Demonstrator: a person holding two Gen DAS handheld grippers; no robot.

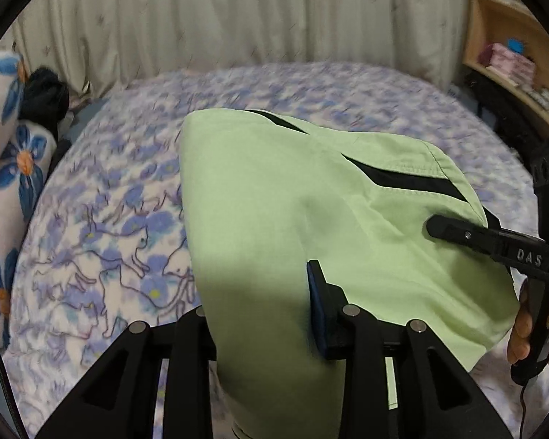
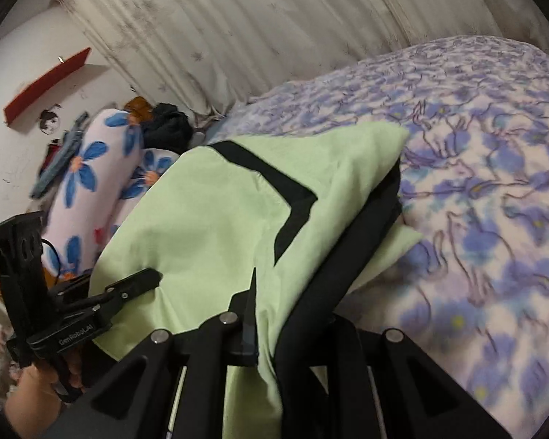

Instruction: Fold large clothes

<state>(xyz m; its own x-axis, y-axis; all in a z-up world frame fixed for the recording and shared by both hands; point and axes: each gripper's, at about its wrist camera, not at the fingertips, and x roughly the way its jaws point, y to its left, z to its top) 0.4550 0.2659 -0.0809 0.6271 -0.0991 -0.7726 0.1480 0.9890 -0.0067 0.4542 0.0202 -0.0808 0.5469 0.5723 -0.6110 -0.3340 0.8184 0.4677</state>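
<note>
Over a purple cat-print fleece blanket (image 1: 102,256), a light-green black-trimmed garment (image 1: 274,201) is clamped by both narrowly parted grippers, left (image 1: 260,314) and right (image 2: 274,314); blue-flowered pillows (image 2: 91,168) are piled alongside.

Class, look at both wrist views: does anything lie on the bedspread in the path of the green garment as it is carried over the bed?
Nothing visible does. Both grippers, left and right, grip the green garment, and the floral bedspread beyond is bare; the flowered pillow lies off to the side.
</note>
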